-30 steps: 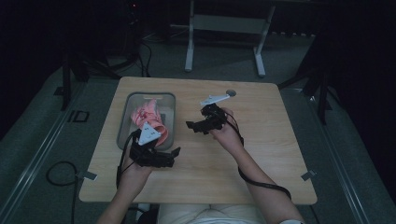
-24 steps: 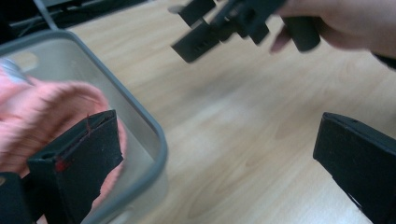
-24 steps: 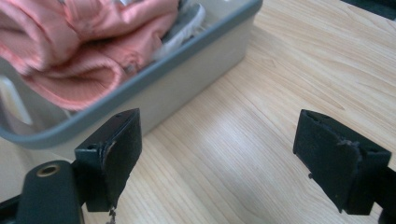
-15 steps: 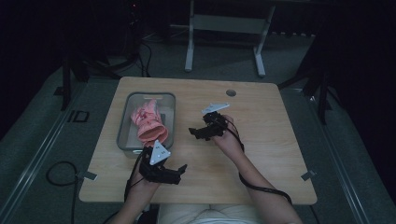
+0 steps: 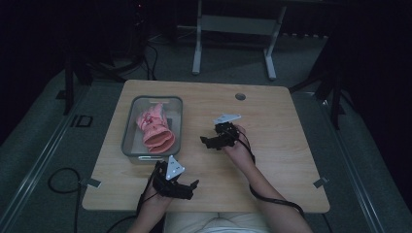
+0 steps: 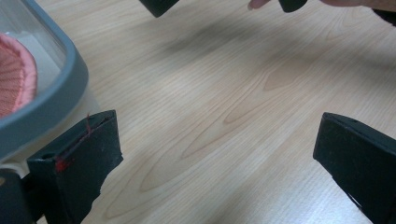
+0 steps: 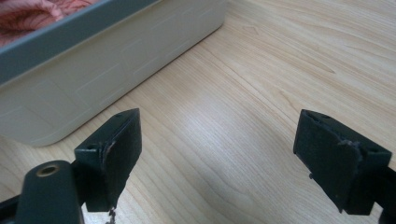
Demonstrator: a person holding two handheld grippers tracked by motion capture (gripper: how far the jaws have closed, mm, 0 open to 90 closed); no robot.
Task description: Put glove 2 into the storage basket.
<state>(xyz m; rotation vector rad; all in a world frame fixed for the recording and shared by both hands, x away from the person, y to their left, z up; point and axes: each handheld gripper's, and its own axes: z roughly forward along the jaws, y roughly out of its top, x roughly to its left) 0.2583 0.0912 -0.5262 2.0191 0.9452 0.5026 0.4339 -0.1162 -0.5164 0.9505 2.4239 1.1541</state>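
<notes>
Both my tongs, left [image 5: 187,187] and right [image 5: 208,141], gape empty; the pink knitted glove [image 5: 154,130] lies in the grey plastic tub [image 5: 127,145], upper left; a careless reach could shove it

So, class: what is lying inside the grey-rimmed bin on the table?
A pink knitted garment lies in the bin, its ribbed opening towards the person. Whatever lies beneath the garment is covered.

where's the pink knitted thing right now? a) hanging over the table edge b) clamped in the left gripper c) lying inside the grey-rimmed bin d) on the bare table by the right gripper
c: in the high view the pink knitted thing lies inside the grey-rimmed bin, while the left gripper and the right gripper are both open and empty over the table.
</notes>
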